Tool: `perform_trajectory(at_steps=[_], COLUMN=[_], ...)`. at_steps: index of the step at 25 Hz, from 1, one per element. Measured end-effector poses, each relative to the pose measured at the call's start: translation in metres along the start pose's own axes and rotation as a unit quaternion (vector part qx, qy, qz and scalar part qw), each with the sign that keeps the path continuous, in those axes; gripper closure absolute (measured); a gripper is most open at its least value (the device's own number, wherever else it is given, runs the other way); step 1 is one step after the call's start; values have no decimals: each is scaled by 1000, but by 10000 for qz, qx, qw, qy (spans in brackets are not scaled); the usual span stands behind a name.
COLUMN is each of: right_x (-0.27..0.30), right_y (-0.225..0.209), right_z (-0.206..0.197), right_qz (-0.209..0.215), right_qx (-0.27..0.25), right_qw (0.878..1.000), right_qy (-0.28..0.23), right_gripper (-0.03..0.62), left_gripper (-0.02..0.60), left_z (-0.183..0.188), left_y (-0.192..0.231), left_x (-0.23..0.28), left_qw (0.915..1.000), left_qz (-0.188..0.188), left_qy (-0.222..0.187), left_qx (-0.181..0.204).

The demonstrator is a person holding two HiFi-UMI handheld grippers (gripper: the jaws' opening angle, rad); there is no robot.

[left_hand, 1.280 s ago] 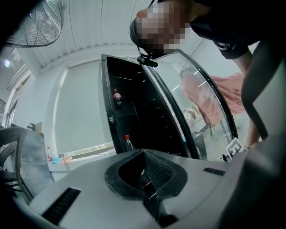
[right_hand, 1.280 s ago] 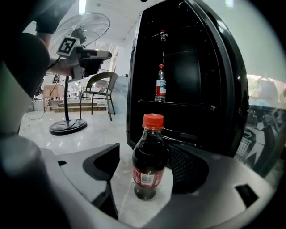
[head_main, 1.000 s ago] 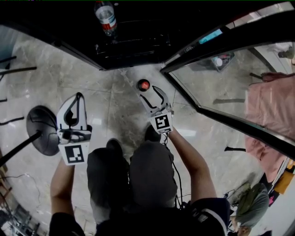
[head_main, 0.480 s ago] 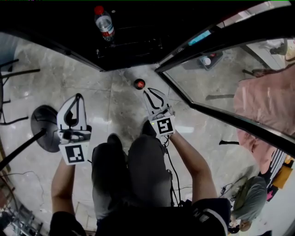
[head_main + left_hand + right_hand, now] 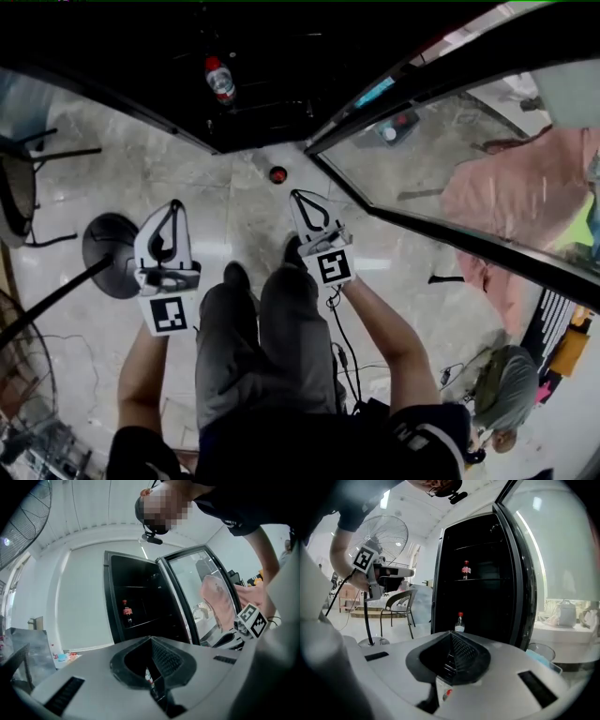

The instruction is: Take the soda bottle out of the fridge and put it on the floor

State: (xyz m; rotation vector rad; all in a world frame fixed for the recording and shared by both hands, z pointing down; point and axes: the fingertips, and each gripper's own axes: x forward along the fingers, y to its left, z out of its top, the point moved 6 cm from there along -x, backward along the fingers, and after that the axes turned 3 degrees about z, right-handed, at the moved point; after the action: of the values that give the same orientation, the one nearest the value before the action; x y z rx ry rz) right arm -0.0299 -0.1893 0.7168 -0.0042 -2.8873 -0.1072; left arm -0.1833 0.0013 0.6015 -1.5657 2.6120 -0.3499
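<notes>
Far left, the fan stand (image 5: 114,267) sits on the floor (image 5: 225,216). The left tongs (image 5: 174,206) hang beside it, tips together, nothing in them. Up in the open fridge (image 5: 262,94), the shelf bottle (image 5: 219,80) stands upright. Just outside the fridge, a red-capped bottle (image 5: 277,174) stands on the floor, touched by neither tool. The right tongs (image 5: 296,195) point at it from close by, pressed together and empty. The glass door (image 5: 450,178) hangs wide open on the right.
</notes>
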Motion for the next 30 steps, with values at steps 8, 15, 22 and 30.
perform_trajectory(at_steps=[8,15,22,30], right_x=[-47,-94,-146,-189], right_y=[0,-2,-15,-20], right_z=[118,224,326,426], right_qz=[-135,-291,-414,-475], right_qx=[178,382,474,423], right_qw=[9995,9982,9972,9961], right_qy=[-212,-360,-414,-611], right_gripper=[574,574,574,574], left_gripper=[558,558,558,558], left_z=[98,193,285,378], left_y=[6,12,13,27], left_x=[-19,-38,-55,-72], left_qw=[9995,9992,9984,9969], left_qz=[125,190,342,619], left_qy=[49,19,-7,-214], left_qx=[-269,-361,-456,-447])
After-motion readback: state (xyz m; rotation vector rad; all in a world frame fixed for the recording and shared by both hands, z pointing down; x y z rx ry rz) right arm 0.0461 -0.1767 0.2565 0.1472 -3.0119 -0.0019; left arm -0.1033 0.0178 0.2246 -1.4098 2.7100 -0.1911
